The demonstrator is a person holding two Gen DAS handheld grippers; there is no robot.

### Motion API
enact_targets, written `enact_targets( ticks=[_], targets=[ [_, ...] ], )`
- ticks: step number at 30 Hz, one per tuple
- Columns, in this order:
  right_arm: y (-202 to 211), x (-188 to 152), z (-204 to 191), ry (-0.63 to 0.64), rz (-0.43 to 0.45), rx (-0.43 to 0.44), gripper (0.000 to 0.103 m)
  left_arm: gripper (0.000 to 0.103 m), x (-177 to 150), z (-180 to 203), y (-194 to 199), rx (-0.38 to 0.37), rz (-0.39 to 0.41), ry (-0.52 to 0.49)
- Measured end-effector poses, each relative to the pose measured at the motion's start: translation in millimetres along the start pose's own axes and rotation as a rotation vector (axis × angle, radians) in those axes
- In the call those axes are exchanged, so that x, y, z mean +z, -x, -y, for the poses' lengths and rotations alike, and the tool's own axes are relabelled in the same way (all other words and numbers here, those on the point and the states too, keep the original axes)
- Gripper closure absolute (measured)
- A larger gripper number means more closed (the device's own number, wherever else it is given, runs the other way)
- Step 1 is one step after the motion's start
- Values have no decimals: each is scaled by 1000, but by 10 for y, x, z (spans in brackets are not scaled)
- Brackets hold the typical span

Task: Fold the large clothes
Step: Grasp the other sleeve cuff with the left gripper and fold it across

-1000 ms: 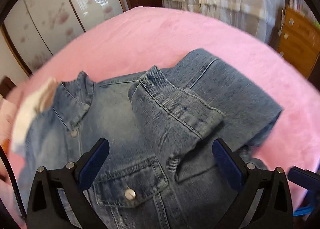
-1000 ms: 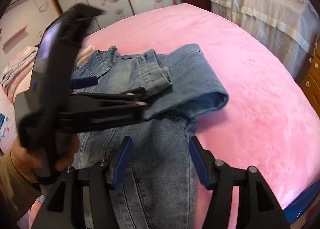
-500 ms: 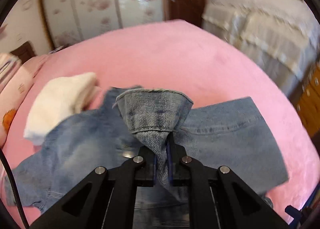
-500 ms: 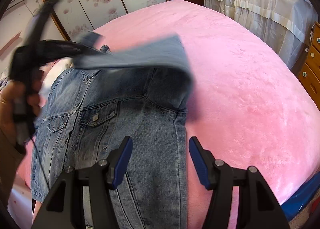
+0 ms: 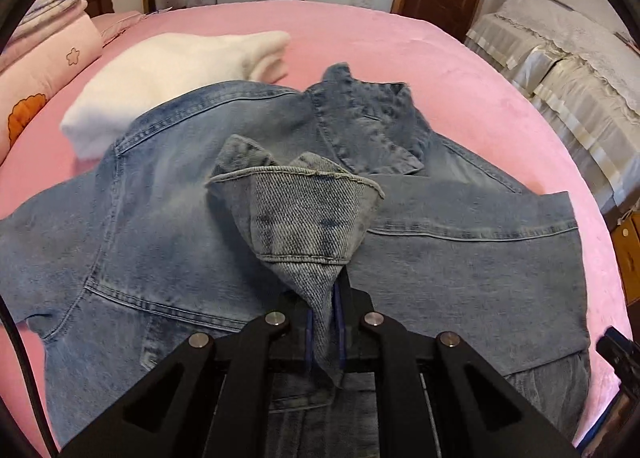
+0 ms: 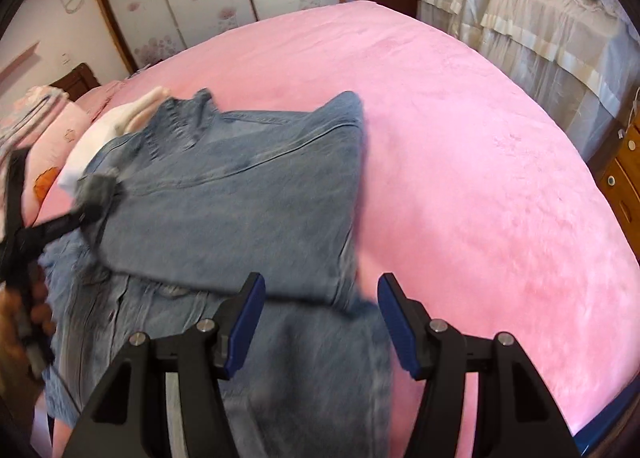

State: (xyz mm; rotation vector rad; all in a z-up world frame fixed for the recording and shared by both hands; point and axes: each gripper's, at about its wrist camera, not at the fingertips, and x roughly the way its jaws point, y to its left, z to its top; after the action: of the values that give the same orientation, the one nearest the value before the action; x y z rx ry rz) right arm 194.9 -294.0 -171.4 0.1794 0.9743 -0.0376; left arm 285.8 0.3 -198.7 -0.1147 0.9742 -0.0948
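Observation:
A blue denim jacket (image 5: 160, 226) lies spread on the pink bed (image 5: 420, 58), collar toward the far side. My left gripper (image 5: 323, 322) is shut on the jacket's sleeve cuff (image 5: 304, 218), which stands up in a bunched cone between the blue pads. The sleeve stretches across the jacket's body. In the right wrist view the jacket (image 6: 248, 210) is blurred, and the left gripper (image 6: 94, 194) shows at the far left with the cuff, a hand below it. My right gripper (image 6: 320, 318) hovers open over the jacket's near right edge, nothing pressed between its pads.
A folded white garment (image 5: 160, 70) lies beyond the jacket's left shoulder, partly under it. Pink bedding (image 5: 44, 54) is stacked at the left. Cloth-draped furniture (image 5: 560, 78) and wooden drawers (image 6: 624, 178) stand past the bed's right edge. Bare pink bed (image 6: 480, 178) stretches right of the jacket.
The left gripper shut on the sleeve cuff and carried it leftward across the jacket, unfolding the sleeve over the body. The right gripper stayed open and shifted slightly.

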Motion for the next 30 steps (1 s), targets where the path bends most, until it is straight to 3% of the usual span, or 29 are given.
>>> enact_targets(
  ticks=[6, 11, 15, 24, 29, 30],
  targets=[
    [-378, 182, 131, -48, -97, 17, 44, 96, 19, 262, 109, -48, 34, -6],
    [-184, 114, 47, 12, -55, 31, 44, 96, 38, 340, 246, -85, 48, 30],
    [-44, -47, 6, 123, -39, -22, 44, 96, 91, 347, 303, -120, 40, 67],
    [-324, -183, -100, 249, -78, -115, 44, 96, 201, 348, 424, -200, 47, 141],
    [-399, -85, -177, 246, -4, -223, 47, 96, 251, 394, 526, -242, 85, 140],
    [-374, -60, -142, 216, 26, -242, 52, 96, 246, 381, 534, -243, 93, 142]
  ],
)
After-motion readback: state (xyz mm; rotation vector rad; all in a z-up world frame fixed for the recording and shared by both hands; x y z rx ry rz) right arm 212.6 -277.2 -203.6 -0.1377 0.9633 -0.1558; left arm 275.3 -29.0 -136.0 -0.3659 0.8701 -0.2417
